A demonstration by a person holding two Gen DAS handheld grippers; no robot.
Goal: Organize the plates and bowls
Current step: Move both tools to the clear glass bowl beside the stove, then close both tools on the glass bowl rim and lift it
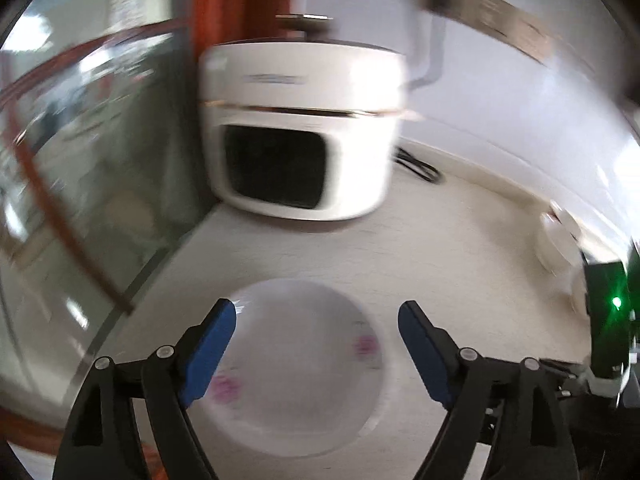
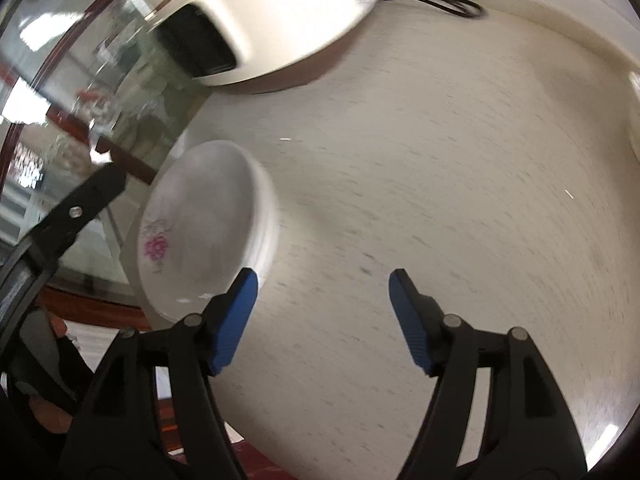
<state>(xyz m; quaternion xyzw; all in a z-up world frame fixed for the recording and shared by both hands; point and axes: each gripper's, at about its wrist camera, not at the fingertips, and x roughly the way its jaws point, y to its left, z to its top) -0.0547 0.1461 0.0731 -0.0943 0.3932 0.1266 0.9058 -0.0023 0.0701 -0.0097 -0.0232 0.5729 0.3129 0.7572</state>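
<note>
We look down on a pale, speckled tabletop (image 2: 440, 160) that runs back to a white wall (image 1: 500, 92), with a glass panel in a reddish wooden frame (image 1: 100, 160) along its left side. A white appliance with a dark window (image 1: 300, 132) stands at the back corner, its black cord (image 2: 440, 0) trailing behind it.

A white bowl with pink flowers (image 1: 296, 364) rests on the tabletop near the glass. From the left wrist it lies between and below the blue pads of the left hand-held gripper (image 1: 316, 344), whose jaws stand wide apart, clear of the rim. The right hand-held gripper (image 2: 324, 304) is also spread open over bare tabletop, the bowl (image 2: 208, 232) just beside its left pad.

Both views are motion-blurred. Another white dish (image 1: 560, 240) at the right edge is hard to make out. Only the right wrist view shows a gloved hand (image 2: 44, 364), cut off at the lower left.
</note>
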